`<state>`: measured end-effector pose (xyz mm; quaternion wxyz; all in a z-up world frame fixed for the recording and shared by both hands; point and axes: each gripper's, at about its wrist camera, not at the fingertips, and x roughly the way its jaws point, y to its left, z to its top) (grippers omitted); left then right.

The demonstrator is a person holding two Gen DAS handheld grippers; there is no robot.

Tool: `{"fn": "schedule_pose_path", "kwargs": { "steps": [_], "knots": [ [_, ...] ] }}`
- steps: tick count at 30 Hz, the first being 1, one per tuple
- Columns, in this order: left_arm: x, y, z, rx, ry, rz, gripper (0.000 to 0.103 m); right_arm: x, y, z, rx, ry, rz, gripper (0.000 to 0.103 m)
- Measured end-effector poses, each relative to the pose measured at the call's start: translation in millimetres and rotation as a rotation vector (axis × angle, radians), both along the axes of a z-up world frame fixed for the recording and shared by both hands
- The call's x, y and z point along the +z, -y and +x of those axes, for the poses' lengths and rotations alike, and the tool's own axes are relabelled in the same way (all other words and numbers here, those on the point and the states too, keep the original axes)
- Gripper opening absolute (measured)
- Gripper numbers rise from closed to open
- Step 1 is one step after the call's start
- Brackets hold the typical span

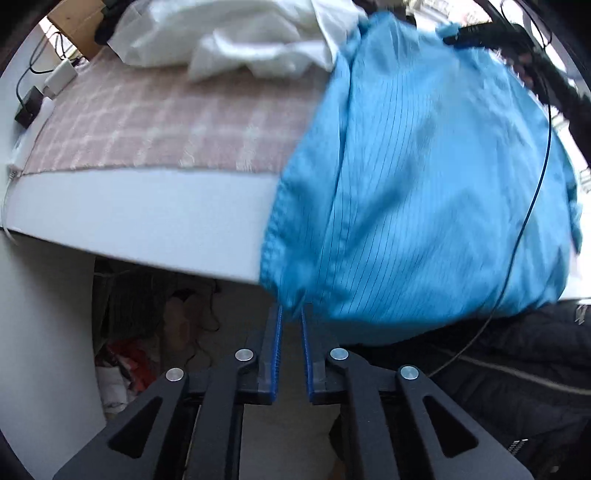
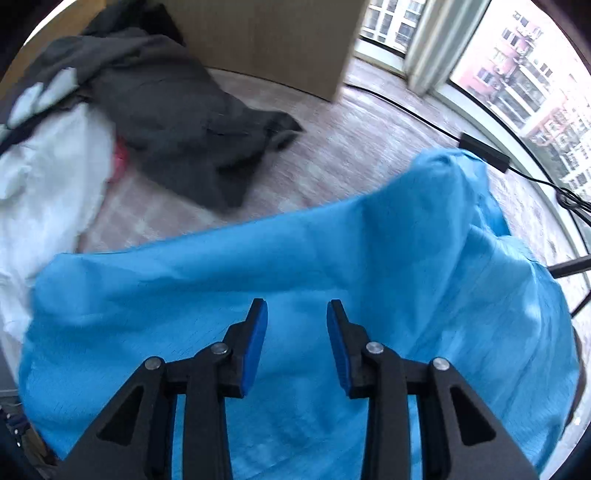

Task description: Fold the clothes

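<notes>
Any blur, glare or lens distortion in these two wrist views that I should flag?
Left wrist view: blue garment motion-smeared, table edge bowed by the fisheye, floor beneath dim. Right wrist view: dark garment and checked cloth streaked with blur, windows washed out; right gripper sharp.

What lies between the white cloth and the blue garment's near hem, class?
Bare pink checked cover, seen from the left wrist, between white cloth and blue garment.

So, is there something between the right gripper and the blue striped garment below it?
Nothing visible: the right gripper hangs open directly over the blue striped garment, with only bare cloth beneath it.
</notes>
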<state>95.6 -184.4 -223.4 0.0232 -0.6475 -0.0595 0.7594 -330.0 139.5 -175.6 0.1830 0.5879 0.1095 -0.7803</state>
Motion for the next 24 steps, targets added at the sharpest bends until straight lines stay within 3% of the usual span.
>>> {"fn": "schedule_pose_path", "kwargs": {
  "steps": [2, 4, 6, 10, 15, 20, 24],
  "knots": [
    [21.6, 0.8, -16.8, -0.035, -0.065, -0.027, 0.010, 20.6, 27.7, 15.2, 0.077, 0.002, -0.071, 0.033],
    [35.9, -3.9, -45.3, -0.107, -0.117, -0.089, 0.010, 35.3, 55.8, 31.4, 0.137, -0.026, -0.085, 0.033],
    [42.2, -7.1, -82.4, -0.191, -0.145, -0.094, 0.010, 36.8, 76.7, 42.5, 0.169, -0.012, -0.080, 0.033],
    [46.7, -35.9, -156.9, -0.404, -0.218, -0.104, 0.010, 17.4, 85.7, 65.6, 0.183, 0.009, 0.003, 0.033],
    [41.3, -57.2, -231.1, -0.643, -0.277, -0.163, 0.009, -20.4, 59.5, 69.6, 0.110, 0.061, 0.037, 0.033],
    [36.0, -65.1, -263.4, -0.855, -0.273, -0.109, 0.009, -33.3, 43.9, 75.3, 0.044, 0.110, 0.026, 0.033],
    [6.6, -81.3, -266.1, -0.975, -0.228, -0.144, 0.010, -35.2, 44.3, 77.0, 0.022, 0.115, 0.020, 0.033]
  ]
}}
